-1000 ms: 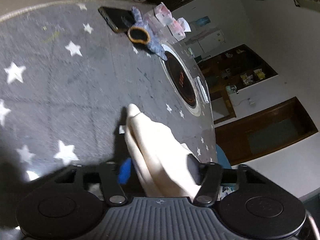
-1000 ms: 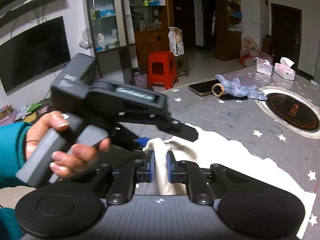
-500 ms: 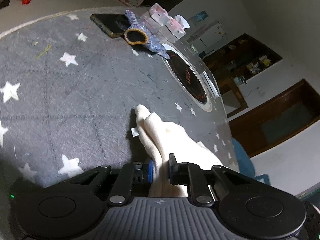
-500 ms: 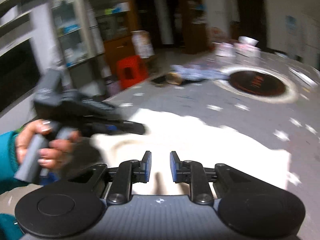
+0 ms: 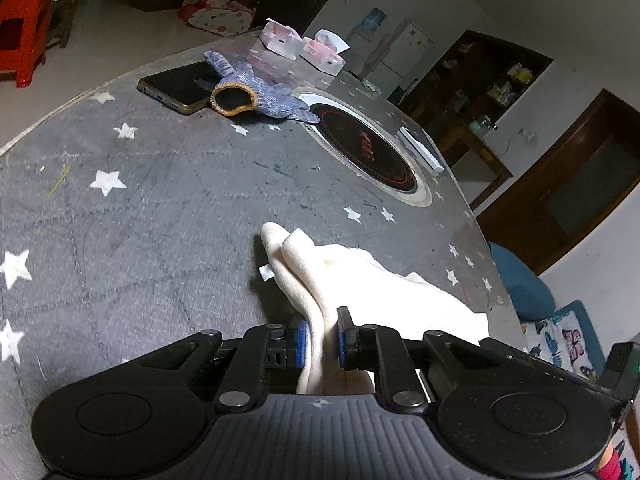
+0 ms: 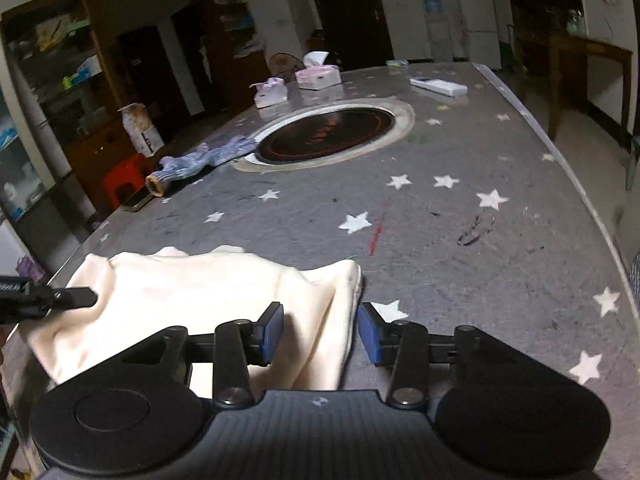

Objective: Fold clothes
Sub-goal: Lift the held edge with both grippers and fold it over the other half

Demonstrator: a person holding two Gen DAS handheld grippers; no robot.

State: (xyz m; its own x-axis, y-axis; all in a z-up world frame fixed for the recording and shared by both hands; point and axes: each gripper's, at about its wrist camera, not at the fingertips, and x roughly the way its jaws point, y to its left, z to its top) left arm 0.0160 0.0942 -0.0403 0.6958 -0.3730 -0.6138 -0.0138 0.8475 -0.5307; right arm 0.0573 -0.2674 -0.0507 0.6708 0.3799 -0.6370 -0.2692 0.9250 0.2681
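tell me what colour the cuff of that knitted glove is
Orange-tan cuff on the blue knitted glove; left wrist view.

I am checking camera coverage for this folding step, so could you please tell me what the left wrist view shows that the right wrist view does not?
Only the left wrist view shows the left gripper shut on a bunched fold of the cream garment.

Only the right wrist view shows the right gripper open, astride the garment's edge.

Both show the star-patterned table, the blue glove, the phone, the round cooktop and the tissue boxes.
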